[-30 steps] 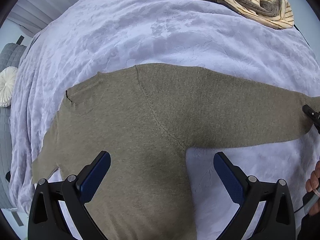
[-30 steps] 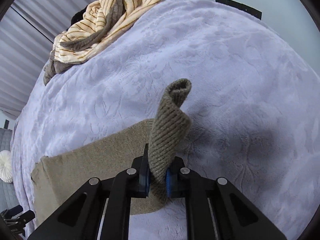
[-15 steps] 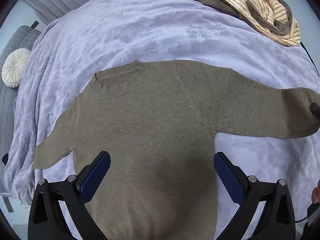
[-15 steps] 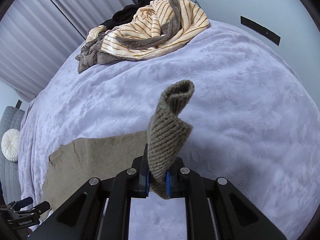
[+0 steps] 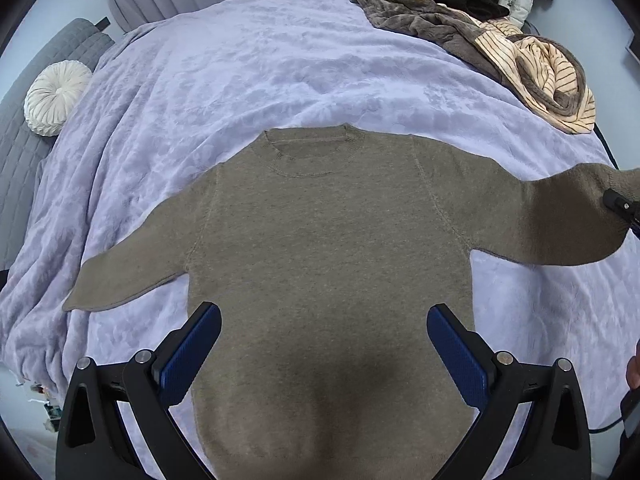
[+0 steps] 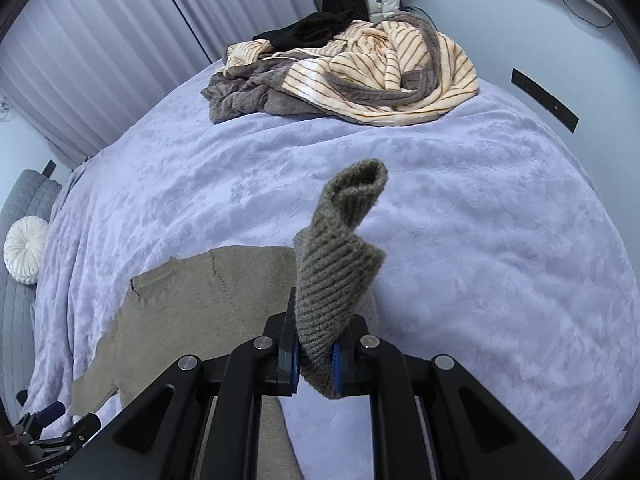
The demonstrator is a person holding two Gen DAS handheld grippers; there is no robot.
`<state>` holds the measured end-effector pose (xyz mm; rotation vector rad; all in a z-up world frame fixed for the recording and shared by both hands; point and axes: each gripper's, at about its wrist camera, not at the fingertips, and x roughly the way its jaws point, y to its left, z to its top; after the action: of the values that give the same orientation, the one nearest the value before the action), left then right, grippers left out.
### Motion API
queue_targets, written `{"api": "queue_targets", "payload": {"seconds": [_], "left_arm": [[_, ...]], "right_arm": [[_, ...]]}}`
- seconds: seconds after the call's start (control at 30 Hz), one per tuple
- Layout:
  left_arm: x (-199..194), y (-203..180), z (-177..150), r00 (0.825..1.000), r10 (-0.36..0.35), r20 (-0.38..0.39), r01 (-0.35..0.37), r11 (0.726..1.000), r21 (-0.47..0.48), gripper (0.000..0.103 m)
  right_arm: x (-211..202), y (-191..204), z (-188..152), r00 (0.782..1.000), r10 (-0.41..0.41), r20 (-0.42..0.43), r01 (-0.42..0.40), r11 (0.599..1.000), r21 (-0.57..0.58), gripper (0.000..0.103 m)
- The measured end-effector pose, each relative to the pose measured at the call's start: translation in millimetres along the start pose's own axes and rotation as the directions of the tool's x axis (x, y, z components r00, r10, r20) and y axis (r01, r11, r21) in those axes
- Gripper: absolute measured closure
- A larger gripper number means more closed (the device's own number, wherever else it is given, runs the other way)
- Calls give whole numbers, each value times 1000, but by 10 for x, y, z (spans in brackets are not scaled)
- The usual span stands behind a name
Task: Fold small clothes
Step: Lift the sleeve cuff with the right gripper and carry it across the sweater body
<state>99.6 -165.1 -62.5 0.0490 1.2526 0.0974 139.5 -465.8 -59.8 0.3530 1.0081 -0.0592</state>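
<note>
My right gripper (image 6: 315, 354) sits at the bottom centre of its view, its blue pads pinching the ribbed cuff (image 6: 340, 256) of a taupe sweater (image 5: 332, 248); the cuff stands up out of the jaws and curls over at its tip. My left gripper (image 5: 324, 344) fills the bottom of its own view with its fingers spread wide apart, holding nothing, hovering over the sweater's lower body. The sweater lies flat and face up across the middle of that frame, neckline (image 5: 310, 144) toward the top; one sleeve (image 5: 128, 264) rests on the bed at lower left, the other sleeve (image 5: 552, 220) stretches to the right edge (that is the one I am pinching). Beneath it spreads a lavender blanket (image 5: 240, 60); a pile of striped and grey clothes (image 5: 500, 48) sits at upper right; a round white cushion (image 5: 56, 96) lies at upper left.
</note>
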Motion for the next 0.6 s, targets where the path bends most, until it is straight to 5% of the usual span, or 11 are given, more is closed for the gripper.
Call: {"api": "queue_targets", "payload": {"seconds": [0.3, 0.6], "left_arm": [[-108, 586, -279, 999, -53, 6, 54, 997, -48, 0], [-17, 1137, -473, 999, -27, -37, 24, 997, -76, 0]], "right_arm": [[-123, 901, -207, 999, -41, 0, 40, 994, -104, 91], [-175, 1502, -424, 998, -55, 0, 54, 989, -140, 91]]}}
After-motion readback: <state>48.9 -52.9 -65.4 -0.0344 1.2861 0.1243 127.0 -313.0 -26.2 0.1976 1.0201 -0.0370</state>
